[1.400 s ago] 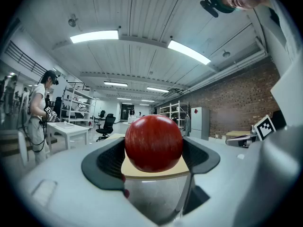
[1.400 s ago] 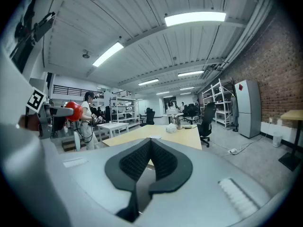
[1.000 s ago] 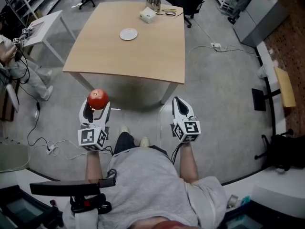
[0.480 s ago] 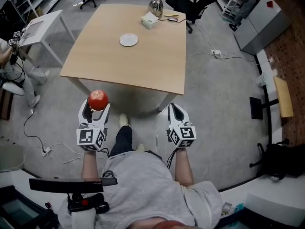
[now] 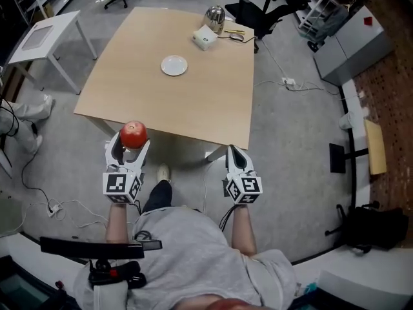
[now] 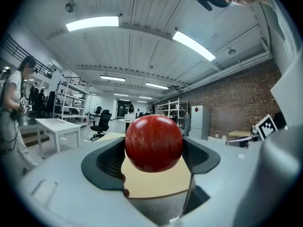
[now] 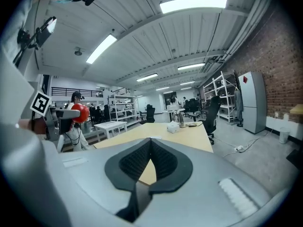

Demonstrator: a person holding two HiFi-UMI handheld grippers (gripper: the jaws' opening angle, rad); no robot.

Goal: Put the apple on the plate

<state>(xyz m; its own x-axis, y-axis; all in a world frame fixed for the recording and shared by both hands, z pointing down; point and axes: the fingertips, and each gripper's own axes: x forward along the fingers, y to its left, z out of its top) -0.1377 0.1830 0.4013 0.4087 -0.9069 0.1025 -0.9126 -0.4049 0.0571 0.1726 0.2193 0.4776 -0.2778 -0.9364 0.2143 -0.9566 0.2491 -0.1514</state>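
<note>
My left gripper [image 5: 131,144] is shut on a red apple [image 5: 133,134], held in the air just short of the near edge of the wooden table [image 5: 193,95]. In the left gripper view the apple [image 6: 153,143] fills the space between the two dark pads. A small white plate [image 5: 174,65] lies on the far half of the table, well ahead of both grippers. My right gripper [image 5: 234,154] is shut with nothing in it, held over the floor near the table's near right corner. Its closed jaws [image 7: 150,148] meet at the tips, and the apple [image 7: 80,112] shows at the left.
A white box [image 5: 204,39], a metal kettle [image 5: 213,15] and small items sit at the table's far edge. A small white side table [image 5: 46,41] stands at the left. Office chairs [image 5: 261,11] stand behind the table. Cables [image 5: 284,81] lie on the grey floor.
The table has come closer to the grippers as the person walks forward. Both grippers keep their pose, the apple still held in the left one.
</note>
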